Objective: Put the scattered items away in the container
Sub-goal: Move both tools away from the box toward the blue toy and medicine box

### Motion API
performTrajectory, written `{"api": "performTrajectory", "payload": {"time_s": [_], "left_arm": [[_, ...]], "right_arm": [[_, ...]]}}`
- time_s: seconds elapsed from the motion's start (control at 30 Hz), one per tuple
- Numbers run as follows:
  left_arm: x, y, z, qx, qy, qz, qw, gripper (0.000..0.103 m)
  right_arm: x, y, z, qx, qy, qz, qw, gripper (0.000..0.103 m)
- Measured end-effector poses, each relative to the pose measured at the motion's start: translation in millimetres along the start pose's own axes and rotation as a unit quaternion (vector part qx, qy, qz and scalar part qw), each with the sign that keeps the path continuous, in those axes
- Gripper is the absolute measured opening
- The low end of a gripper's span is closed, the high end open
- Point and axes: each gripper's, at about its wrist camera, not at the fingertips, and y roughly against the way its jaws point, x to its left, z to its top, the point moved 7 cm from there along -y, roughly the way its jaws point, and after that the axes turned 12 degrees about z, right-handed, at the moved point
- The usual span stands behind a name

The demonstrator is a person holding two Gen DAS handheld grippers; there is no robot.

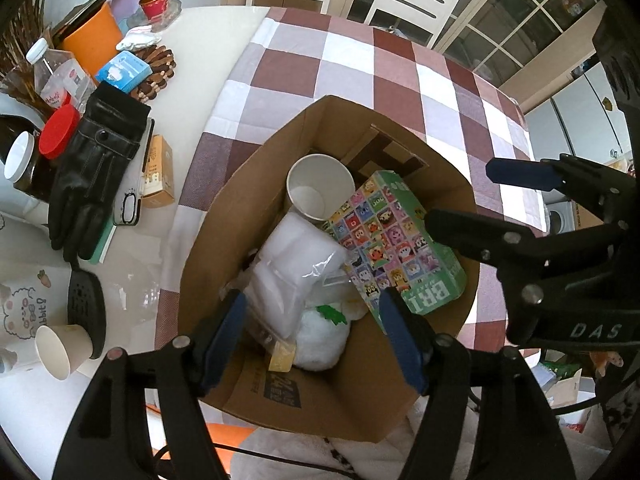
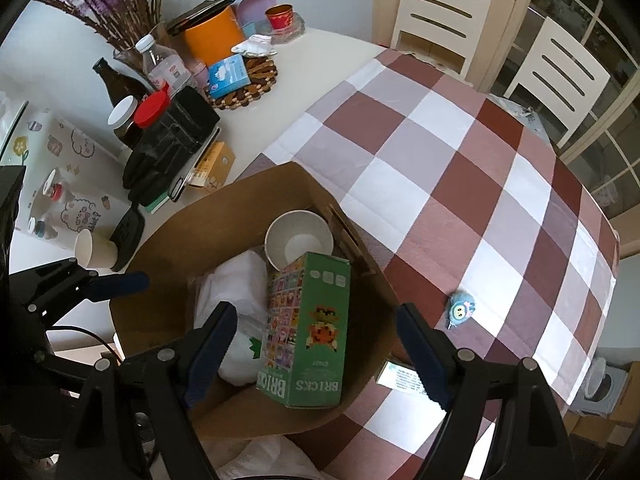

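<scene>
An open cardboard box (image 1: 256, 184) stands on the checked cloth (image 1: 384, 80) that covers part of the surface, and both pairs of tongs hang above it, pointing steeply down. The left tongs (image 1: 312, 336) are spread with nothing between the blue pads; below them in the box lie a white plastic bag (image 1: 296, 256) and a white soft toy (image 1: 320, 340). The right tongs (image 2: 316, 350) are spread as well and pinch nothing; a green bricks box (image 2: 316, 332) leans inside the cardboard box below them. A white paper cup (image 2: 298, 242) stands upright in the far corner of the box. One small blue toy (image 2: 460, 312) lies outside on the cloth, just beside the box. To the left, on the bare white surface, sit a black glove (image 1: 96, 168), a tipped paper cup (image 1: 60, 350) and an orange tub (image 1: 94, 38).
</scene>
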Motion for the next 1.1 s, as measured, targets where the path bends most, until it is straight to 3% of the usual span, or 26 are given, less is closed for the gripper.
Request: {"api": "performTrajectory", "payload": {"time_s": [1.1], "left_arm": [[-29,17,-23,-0.009,-0.036,0.023,0.9991,0.071]], "right_arm": [[-18,25,-47,-0.015,-0.035,-0.005,0.999,0.084]]}}
